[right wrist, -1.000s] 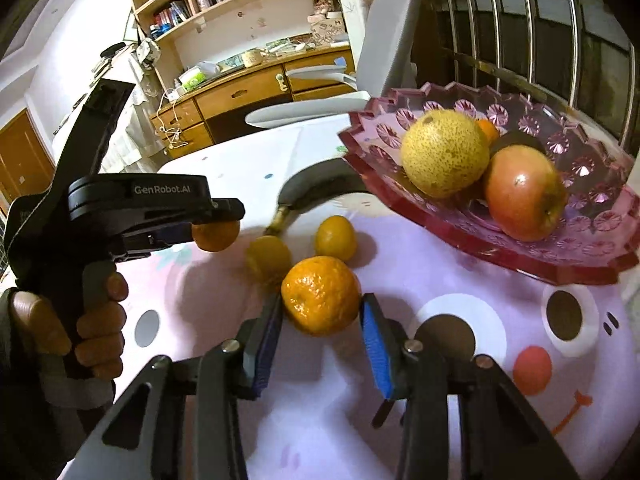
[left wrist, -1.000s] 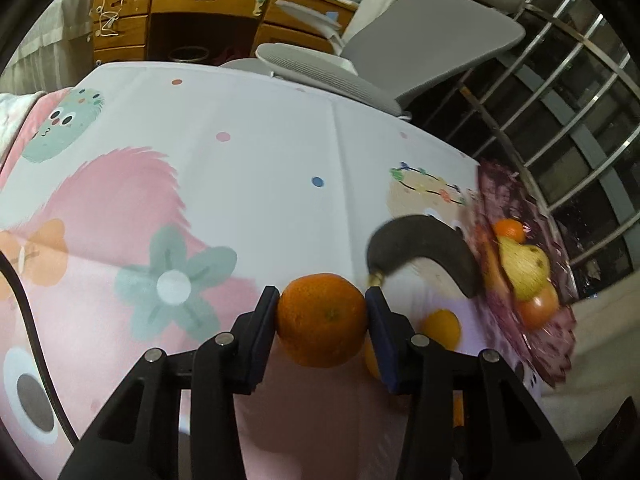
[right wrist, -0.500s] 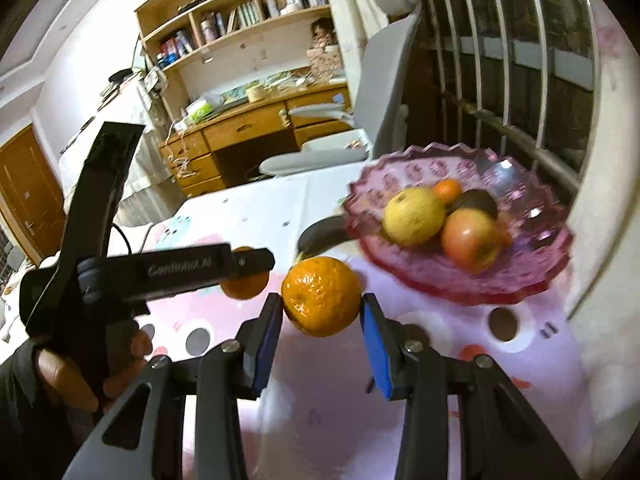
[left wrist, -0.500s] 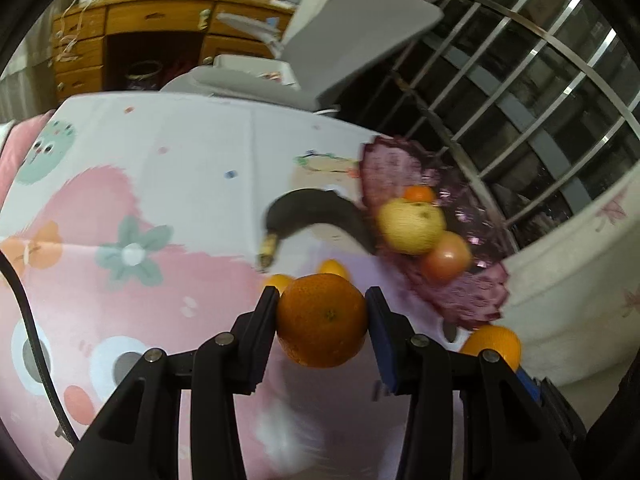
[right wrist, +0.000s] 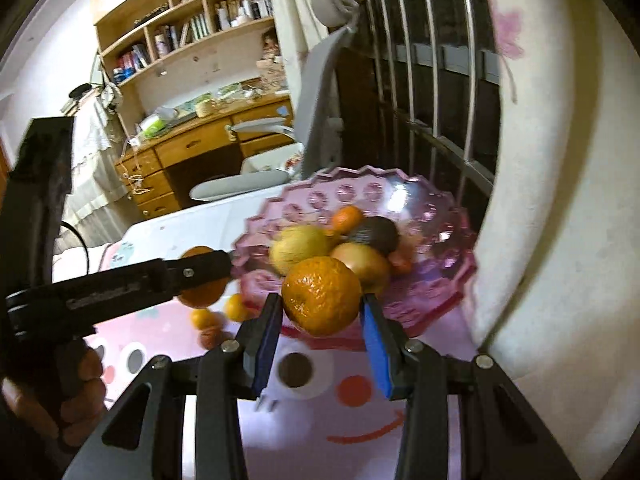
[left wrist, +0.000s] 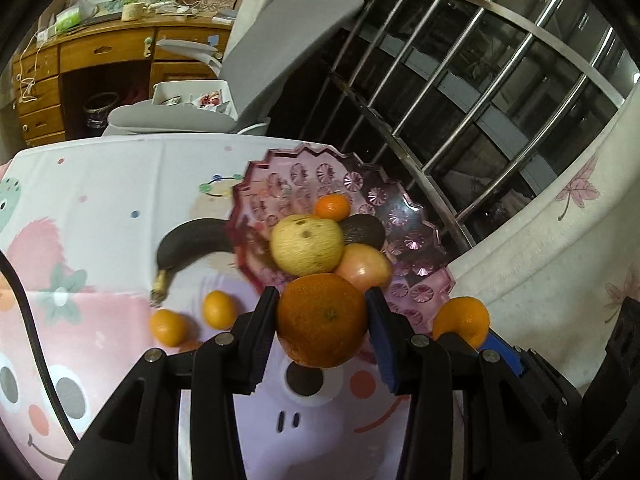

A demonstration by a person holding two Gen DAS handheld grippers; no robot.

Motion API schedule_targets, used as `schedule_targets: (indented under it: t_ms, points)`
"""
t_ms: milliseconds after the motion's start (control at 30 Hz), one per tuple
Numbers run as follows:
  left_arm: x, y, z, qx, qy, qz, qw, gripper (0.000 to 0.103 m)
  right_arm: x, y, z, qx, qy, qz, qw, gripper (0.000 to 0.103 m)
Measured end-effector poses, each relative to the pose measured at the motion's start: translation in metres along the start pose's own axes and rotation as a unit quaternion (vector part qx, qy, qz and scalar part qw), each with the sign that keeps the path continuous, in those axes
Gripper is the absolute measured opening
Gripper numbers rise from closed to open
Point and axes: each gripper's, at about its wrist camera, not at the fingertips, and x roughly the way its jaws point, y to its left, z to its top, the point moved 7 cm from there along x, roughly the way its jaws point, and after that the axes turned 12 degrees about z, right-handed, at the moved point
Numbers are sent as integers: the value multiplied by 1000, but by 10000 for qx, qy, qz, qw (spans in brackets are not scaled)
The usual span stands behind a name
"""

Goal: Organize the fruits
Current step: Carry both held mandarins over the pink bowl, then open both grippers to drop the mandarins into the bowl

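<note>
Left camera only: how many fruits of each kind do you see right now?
orange: 5 (2 gripped, 2 on the tablecloth, 1 in the bowl)
banana: 1
pear: 1
apple: 1
dark fruit: 1
total: 9

Wooden desk [left wrist: 96, 60] with drawers along the far wall, cluttered on top. Above, open bookshelves [right wrist: 188, 24] crammed with books. Grey office chair [left wrist: 256, 56] pushed near the bench [left wrist: 120, 176], spread with a pastel cartoon-print cloth. Dark window behind steel bars [left wrist: 480, 80] to the right. White leaf-print curtain [left wrist: 560, 240] alongside. Warm indoor light.
</note>
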Motion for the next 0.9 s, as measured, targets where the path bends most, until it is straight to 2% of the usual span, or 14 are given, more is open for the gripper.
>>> schedule_targets:
  t_ms: [200, 400, 433, 533, 667, 800, 900]
  points:
    - [24, -22, 2, 50, 137, -12, 9999, 43, 13, -33, 2, 165, 249, -51, 9995, 41]
    - [40, -34, 1, 259, 229, 125, 9993, 43, 28, -59, -3, 478, 496, 33, 9976, 41]
    - [42, -34, 2, 264, 235, 140, 9993, 45, 29, -61, -3, 507, 504, 30, 9974, 41]
    - [42, -34, 3, 293, 223, 183, 9992, 63, 33, -67, -4, 666, 536, 58, 9963, 41]
    - [32, -25, 4, 292, 107, 187, 9993, 72, 34, -71, -3, 884, 428, 105, 9951, 51]
    - [22, -5, 1, 282, 116, 335, 9990, 76, 34, -63, -5, 993, 405, 66, 9942, 51]
    - [13, 15, -6, 227, 158, 417, 9987, 83, 33, -53, -9, 1068, 375, 53, 9936, 51]
